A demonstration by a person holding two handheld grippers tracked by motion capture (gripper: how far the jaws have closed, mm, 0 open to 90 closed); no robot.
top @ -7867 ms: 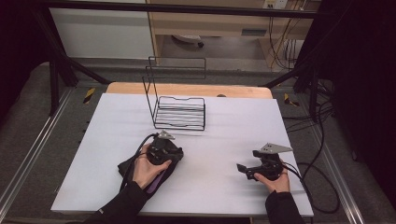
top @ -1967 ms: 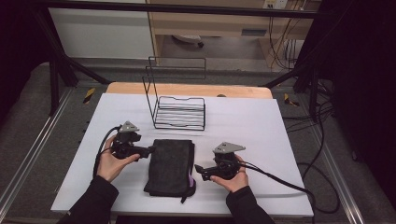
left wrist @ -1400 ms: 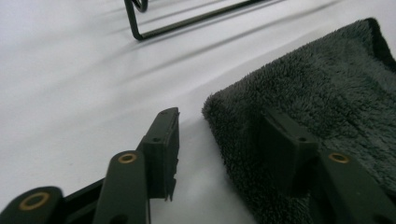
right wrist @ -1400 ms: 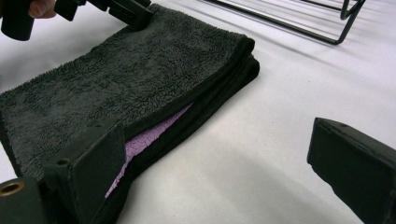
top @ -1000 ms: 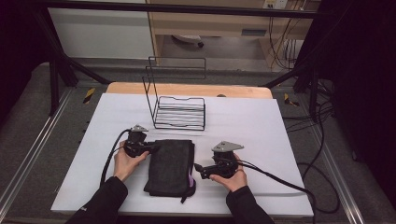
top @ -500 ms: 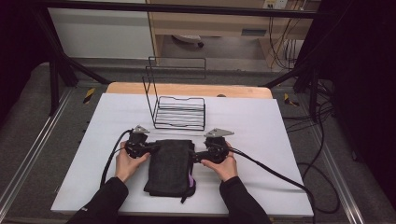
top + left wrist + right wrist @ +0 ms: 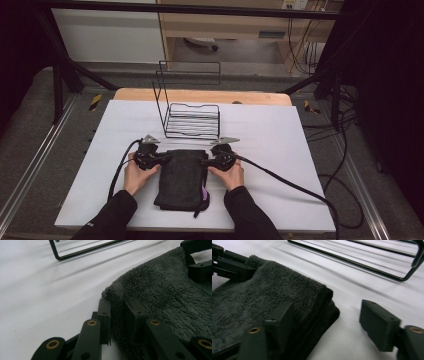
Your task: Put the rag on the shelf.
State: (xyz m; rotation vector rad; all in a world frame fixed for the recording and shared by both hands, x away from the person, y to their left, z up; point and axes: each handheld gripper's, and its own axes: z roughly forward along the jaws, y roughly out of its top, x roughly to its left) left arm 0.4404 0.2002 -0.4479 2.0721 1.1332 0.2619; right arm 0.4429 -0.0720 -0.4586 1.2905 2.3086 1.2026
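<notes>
A folded dark grey towel (image 7: 182, 177) lies on the white table (image 7: 300, 150) in front of the person. My left gripper (image 7: 164, 159) is at its far left corner, and in the left gripper view that gripper (image 7: 118, 312) is shut on a pinch of the towel's (image 7: 162, 295) pile. My right gripper (image 7: 202, 161) is at the far right corner. In the right gripper view its jaws (image 7: 329, 320) have just been closing and straddle the towel's (image 7: 287, 290) folded corner, one on top, one out on the table, not pressing.
A black wire rack (image 7: 192, 120) with an upright back stands just beyond the towel, close to both grippers. Its base wire crosses the right gripper view (image 7: 362, 262). Cables trail from both grippers, the right one looping off the table's right side.
The right hand has moved left and forward from the towel's right side to its far right corner, and its jaws have narrowed. The left hand and the towel have stayed put.
</notes>
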